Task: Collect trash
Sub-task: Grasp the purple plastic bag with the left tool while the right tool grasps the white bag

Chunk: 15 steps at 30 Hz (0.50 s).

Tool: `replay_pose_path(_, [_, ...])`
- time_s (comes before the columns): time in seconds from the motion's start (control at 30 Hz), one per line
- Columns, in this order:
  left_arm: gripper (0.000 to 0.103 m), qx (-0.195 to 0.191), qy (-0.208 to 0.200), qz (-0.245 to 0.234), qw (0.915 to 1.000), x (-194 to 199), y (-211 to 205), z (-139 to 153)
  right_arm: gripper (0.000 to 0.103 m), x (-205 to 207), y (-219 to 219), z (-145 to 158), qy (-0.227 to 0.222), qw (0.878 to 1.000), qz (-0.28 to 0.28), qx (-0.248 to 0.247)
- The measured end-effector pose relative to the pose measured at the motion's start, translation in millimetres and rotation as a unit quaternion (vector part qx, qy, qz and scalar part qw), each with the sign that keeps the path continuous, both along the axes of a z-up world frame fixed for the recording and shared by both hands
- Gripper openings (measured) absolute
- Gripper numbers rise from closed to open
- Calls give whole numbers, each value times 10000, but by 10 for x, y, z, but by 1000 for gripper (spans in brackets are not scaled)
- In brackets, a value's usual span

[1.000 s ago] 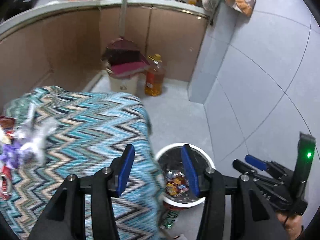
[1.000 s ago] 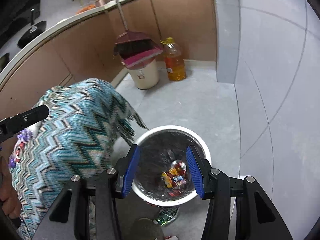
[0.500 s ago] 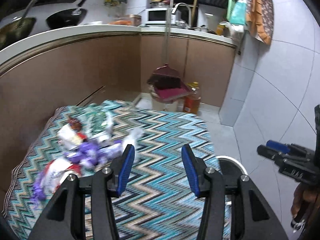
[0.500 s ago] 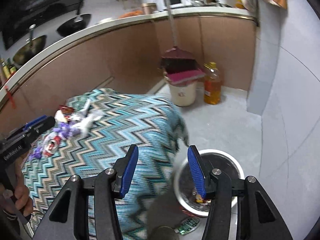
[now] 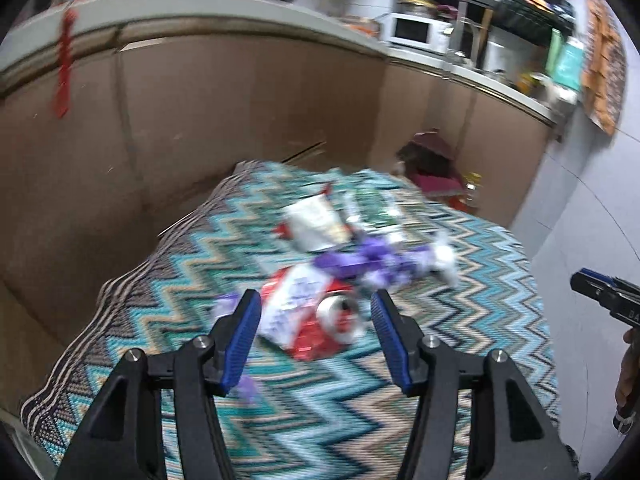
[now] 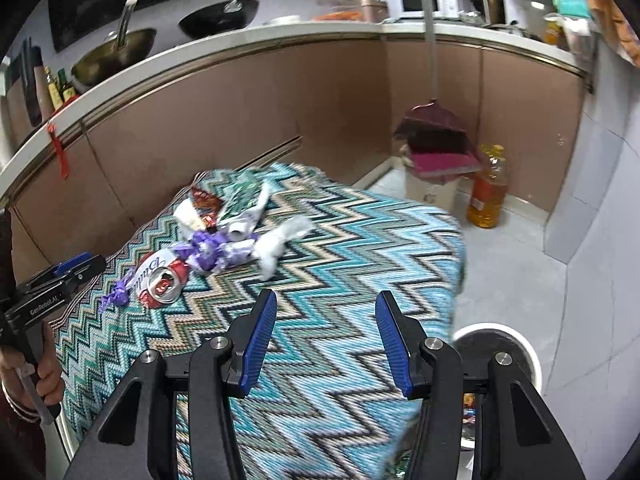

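Observation:
A pile of trash lies on the zigzag cloth [image 6: 340, 280]: a crushed red can [image 6: 162, 278], purple wrappers [image 6: 212, 250], white tissue [image 6: 276, 244] and green and white packets [image 6: 240, 196]. In the blurred left wrist view the can [image 5: 340, 316] and a red-white wrapper [image 5: 288, 304] lie just beyond my open, empty left gripper [image 5: 316, 332]. My right gripper [image 6: 326, 336] is open and empty above the cloth, right of the pile. The white-rimmed bin [image 6: 504, 340] stands on the floor, lower right.
A brown cabinet wall [image 6: 240, 112] curves behind the table. A dustpan and broom [image 6: 436, 140] sit on a small pail beside an oil bottle [image 6: 488, 188] in the corner. The left gripper also shows at the left edge of the right wrist view [image 6: 52, 284].
Both grippers have swung left from over the bin to the table. The left gripper has closed in on the can and wrappers. Both stayed open.

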<state>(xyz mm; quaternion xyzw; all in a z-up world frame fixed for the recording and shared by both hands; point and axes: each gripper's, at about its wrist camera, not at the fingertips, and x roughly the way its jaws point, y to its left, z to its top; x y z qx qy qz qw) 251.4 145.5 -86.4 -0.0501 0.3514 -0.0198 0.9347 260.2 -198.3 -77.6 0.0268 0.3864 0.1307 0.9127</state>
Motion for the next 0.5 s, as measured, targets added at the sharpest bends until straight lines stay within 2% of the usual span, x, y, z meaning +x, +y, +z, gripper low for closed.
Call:
replay_pose_path(0.23, [55,-110,390,468,9981,163,439,-403,51,416,427,-279,277,9992,269,-52])
replay_pose_path(0.5, [55,-136,739,675,9949,287,638,-739,51,973,747,-658,609,9977,301,-1])
